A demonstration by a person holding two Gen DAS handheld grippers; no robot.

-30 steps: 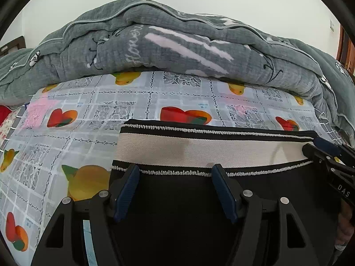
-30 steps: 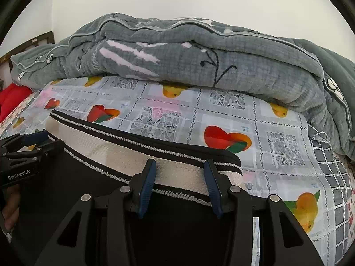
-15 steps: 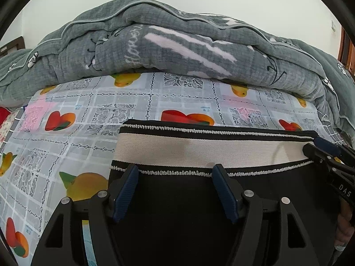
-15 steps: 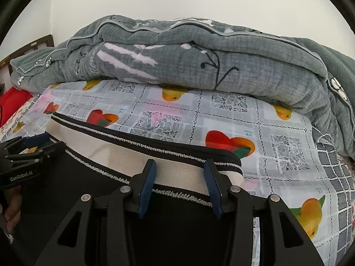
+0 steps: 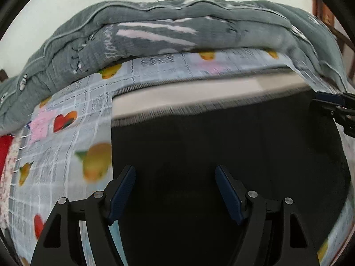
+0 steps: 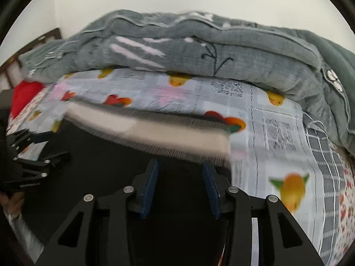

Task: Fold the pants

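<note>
Black pants [image 5: 221, 146] with a cream waistband [image 5: 199, 93] lie flat on the patterned bed sheet; they also show in the right wrist view [image 6: 106, 168]. My left gripper [image 5: 175, 190] is open and hovers over the black cloth, back from the waistband, holding nothing. My right gripper [image 6: 179, 188] is open just behind the waistband [image 6: 155, 130], near its right end, holding nothing. Each gripper appears at the edge of the other's view: the right one [image 5: 332, 106] and the left one [image 6: 28, 155].
A rolled grey quilt [image 5: 177, 33] fills the far side of the bed. The fruit-and-heart sheet [image 6: 277, 122] lies around the pants. A red cloth [image 6: 24, 95] sits at the far left. A wooden headboard [image 6: 28, 51] stands behind it.
Both grippers have pulled back toward me from the waistband and lifted; the left one now sits well behind it. The view is blurred by the motion. The pants stay flat.
</note>
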